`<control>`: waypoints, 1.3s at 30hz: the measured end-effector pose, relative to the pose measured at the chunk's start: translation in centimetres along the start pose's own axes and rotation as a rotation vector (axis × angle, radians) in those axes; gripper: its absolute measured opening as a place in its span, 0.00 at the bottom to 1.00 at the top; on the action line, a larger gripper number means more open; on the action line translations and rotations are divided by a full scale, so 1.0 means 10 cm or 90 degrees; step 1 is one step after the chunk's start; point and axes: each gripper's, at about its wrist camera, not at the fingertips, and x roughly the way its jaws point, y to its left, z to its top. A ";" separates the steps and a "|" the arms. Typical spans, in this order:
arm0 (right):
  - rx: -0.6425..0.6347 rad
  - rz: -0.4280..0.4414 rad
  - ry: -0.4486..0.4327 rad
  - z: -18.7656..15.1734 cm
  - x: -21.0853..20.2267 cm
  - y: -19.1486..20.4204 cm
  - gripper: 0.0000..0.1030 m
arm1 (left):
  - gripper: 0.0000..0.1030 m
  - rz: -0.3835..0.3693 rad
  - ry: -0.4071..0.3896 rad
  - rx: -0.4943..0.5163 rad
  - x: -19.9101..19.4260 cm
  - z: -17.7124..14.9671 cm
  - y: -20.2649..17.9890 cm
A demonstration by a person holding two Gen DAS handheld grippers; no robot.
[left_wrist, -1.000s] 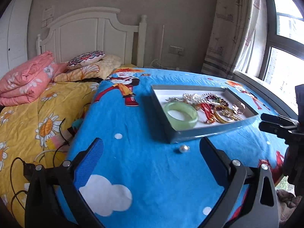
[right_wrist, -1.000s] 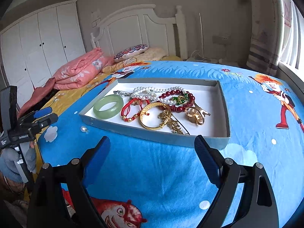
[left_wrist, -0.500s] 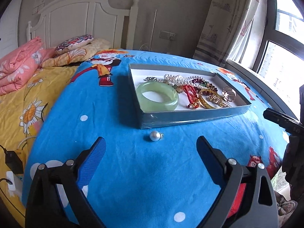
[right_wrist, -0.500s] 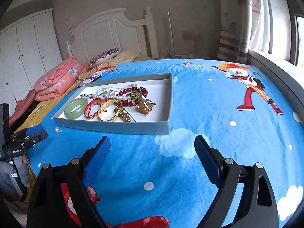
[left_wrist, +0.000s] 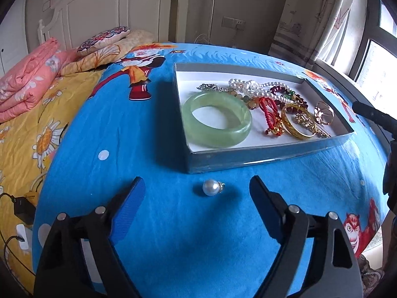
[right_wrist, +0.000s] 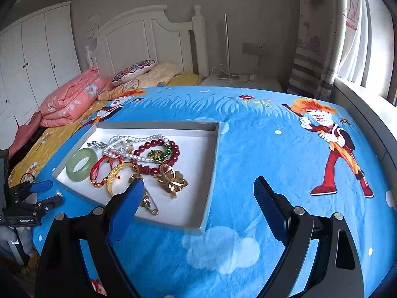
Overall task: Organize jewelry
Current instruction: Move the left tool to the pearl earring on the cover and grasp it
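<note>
round white pearl earring (left_wrist: 211, 187) | lain on bed dead ahead between spread prongs of left tool (left_wrist: 196, 191), jaws just narrowing, nothing gripped | right tool (right_wrist: 198, 191) farther, released

I see a blue cartoon-print blanket (left_wrist: 153, 129), green bangle (left_wrist: 216, 119), white pearl (left_wrist: 211, 187), grey tray (left_wrist: 270, 155), pink floral quilt (left_wrist: 27, 74).

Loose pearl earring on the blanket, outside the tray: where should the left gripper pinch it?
Pinch the pearl earring across its round bead, from above; its small metal fitting sticks out sideways and looks too small to grip. The left gripper, closing but open, already straddles it.
</note>
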 end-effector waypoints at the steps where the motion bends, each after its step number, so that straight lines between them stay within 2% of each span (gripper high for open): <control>1: -0.001 -0.011 0.013 0.05 0.07 -0.03 0.84 | 0.82 0.004 0.003 0.003 0.01 0.00 -0.01; 8: -0.008 -0.058 0.087 0.19 0.51 -0.21 0.84 | 0.82 0.009 0.016 0.039 0.08 0.03 -0.07; 11: -0.025 -0.060 0.111 0.16 0.64 -0.23 0.84 | 0.82 0.025 0.021 0.052 0.10 0.04 -0.11; 14: -0.043 -0.089 0.132 0.10 0.75 -0.24 0.84 | 0.72 0.028 0.020 0.047 0.12 0.08 -0.11; 15: -0.037 -0.086 0.133 0.09 0.76 -0.26 0.84 | 0.70 0.029 0.018 0.043 0.13 0.10 -0.11; 20: -0.001 -0.072 0.132 0.07 0.73 -0.41 0.85 | 0.69 0.029 0.015 0.049 0.15 0.12 -0.14; 26: 0.003 -0.090 0.130 0.05 0.69 -0.44 0.86 | 0.69 0.027 0.022 0.055 0.20 0.18 -0.17; 32: 0.067 -0.147 0.123 -0.05 0.53 -0.68 0.87 | 0.74 0.012 0.032 0.068 0.26 0.23 -0.21; 34: 0.085 -0.173 0.118 -0.10 0.46 -0.75 0.87 | 0.80 0.007 0.036 0.072 0.27 0.24 -0.22; 36: 0.106 -0.195 0.108 -0.16 0.36 -0.80 0.87 | 0.82 0.007 0.037 0.075 0.27 0.23 -0.23; 39: 0.131 -0.187 0.075 -0.25 0.16 -0.82 0.86 | 0.82 0.005 0.036 0.074 0.27 0.21 -0.23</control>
